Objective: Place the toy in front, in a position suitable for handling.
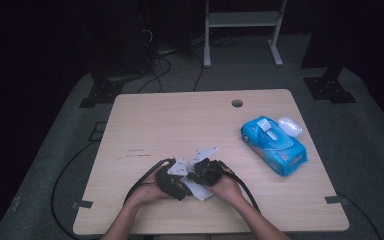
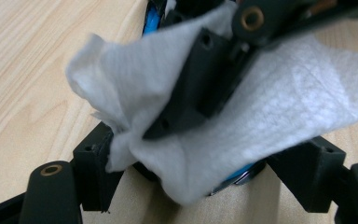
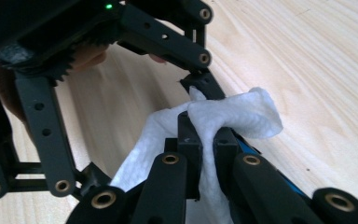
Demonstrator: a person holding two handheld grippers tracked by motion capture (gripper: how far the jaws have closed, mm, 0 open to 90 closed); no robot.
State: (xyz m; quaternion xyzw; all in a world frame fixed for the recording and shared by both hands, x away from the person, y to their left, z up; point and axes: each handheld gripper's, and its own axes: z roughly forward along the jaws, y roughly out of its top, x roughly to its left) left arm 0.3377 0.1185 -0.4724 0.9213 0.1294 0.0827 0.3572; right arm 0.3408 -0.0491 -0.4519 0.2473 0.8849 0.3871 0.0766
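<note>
A white wipe is bunched between my two grippers near the table's front middle. My right gripper is shut on a fold of the wipe; in the high view it sits in the person's right hand. My left gripper has its jaws set wide around a round dark thing with a blue edge, mostly covered by the wipe. Both pads appear to press its sides. From above, the left gripper lies close against the right one. What the round thing is I cannot tell.
A blue pack of wet wipes lies at the right of the wooden table, with a white cap-like piece by its far end. A cable hole is near the far edge. Black cables trail off the front.
</note>
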